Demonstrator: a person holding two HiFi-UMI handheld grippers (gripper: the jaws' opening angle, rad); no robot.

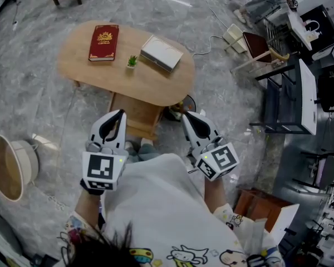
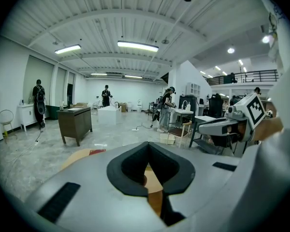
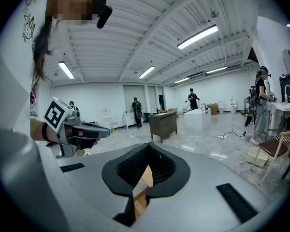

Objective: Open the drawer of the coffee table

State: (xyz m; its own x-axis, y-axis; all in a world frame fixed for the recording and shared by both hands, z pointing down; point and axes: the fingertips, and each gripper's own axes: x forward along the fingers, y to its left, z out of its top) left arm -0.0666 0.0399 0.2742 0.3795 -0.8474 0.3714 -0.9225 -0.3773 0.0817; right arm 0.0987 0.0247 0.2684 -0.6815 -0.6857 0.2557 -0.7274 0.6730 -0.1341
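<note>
Shirt hiding forearms, left gripper, right gripper, jaws closed (both empty), coffee table drawer indistinct.

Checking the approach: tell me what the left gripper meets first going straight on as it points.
Probably the coffee table's wooden drawer box, just ahead of the shut left gripper; depth is unclear.
</note>
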